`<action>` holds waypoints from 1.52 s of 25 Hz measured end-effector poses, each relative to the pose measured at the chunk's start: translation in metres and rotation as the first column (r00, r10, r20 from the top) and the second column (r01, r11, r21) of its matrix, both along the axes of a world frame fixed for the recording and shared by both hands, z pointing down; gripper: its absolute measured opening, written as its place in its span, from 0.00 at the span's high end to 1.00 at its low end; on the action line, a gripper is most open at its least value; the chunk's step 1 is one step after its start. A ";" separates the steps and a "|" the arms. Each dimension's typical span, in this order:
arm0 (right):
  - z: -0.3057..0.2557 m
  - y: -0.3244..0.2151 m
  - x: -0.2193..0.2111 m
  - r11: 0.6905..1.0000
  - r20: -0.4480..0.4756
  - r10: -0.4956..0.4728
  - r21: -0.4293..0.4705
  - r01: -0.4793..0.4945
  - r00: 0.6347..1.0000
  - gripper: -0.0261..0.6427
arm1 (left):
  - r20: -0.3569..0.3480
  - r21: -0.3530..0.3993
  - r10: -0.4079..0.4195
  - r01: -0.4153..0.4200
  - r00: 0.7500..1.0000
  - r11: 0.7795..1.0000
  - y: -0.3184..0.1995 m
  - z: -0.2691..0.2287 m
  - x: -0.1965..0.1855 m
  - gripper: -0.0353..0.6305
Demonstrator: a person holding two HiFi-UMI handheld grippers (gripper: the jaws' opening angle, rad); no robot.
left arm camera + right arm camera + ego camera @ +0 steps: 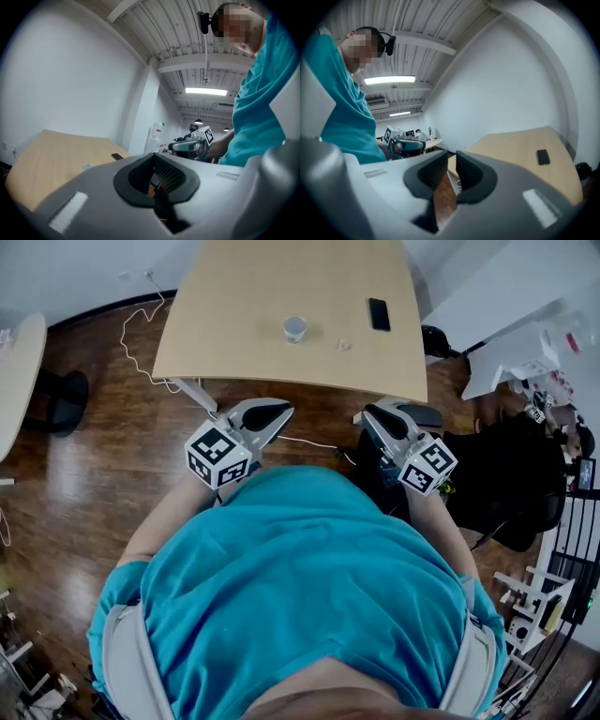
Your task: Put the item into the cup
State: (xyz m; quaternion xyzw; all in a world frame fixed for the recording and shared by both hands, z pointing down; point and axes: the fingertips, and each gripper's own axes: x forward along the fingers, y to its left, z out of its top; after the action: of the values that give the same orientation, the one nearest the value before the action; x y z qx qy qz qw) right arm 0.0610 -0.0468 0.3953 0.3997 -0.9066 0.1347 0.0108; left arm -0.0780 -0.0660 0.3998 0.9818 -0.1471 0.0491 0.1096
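A small white cup [294, 329] stands on the light wooden table [234, 324], well ahead of me. A tiny pale item [343, 344] lies on the table to the cup's right. Both grippers hang below the table's near edge, over the floor, far from both things. The left gripper [277, 414] is held close to my chest, its jaws together with nothing in them. My right gripper [378, 414] has a narrow gap between its pads, through which the floor shows; it holds nothing. In the left gripper view the cup [87, 166] appears small beyond the jaws [153, 176].
A black phone [379, 313] lies at the table's back right. A white cable [141, 334] runs over the wooden floor left of the table. A black chair [511, 484] and a white desk [525, 362] with clutter stand to the right; a round table's edge [19, 362] is at the left.
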 end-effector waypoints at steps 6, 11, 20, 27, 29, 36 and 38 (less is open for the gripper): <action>0.029 -0.042 0.038 0.999 -0.027 -0.007 -0.035 0.006 1.000 0.89 | 0.024 0.003 -0.009 0.009 1.000 1.000 -0.045 0.007 0.038 0.94; 0.072 -0.096 0.091 0.998 -0.078 -0.058 -0.036 0.056 0.995 0.89 | 0.074 0.011 -0.110 0.110 0.991 0.994 -0.093 0.018 0.077 0.94; 0.128 -0.188 0.120 0.981 -0.161 -0.181 -0.094 0.167 0.970 0.80 | 0.149 -0.041 -0.235 0.244 0.960 0.969 -0.150 0.044 0.102 0.94; 0.193 -0.245 0.100 0.970 -0.316 -0.205 -0.190 0.150 0.926 0.74 | 0.188 -0.077 -0.181 0.198 0.965 0.977 -0.182 0.074 0.089 0.94; 0.217 -0.256 0.097 0.968 -0.369 -0.188 -0.229 0.107 0.910 0.74 | 0.189 -0.088 -0.147 0.166 0.971 0.982 -0.187 0.086 0.086 0.94; 0.273 -0.277 0.101 0.931 -0.476 -0.134 -0.362 -0.055 0.869 0.75 | 0.188 -0.161 -0.041 0.072 0.981 0.984 -0.197 0.119 0.073 0.94; 0.285 -0.285 0.102 0.919 -0.501 -0.131 -0.384 -0.084 0.856 0.75 | 0.186 -0.173 -0.030 0.063 0.982 0.983 -0.204 0.125 0.069 0.94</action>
State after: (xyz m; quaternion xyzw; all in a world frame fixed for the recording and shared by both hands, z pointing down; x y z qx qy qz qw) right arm 0.1628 -0.3317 0.6805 0.3992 -0.8293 0.2013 0.3351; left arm -0.0092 -0.2705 0.5244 0.9557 -0.1744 0.1493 0.1843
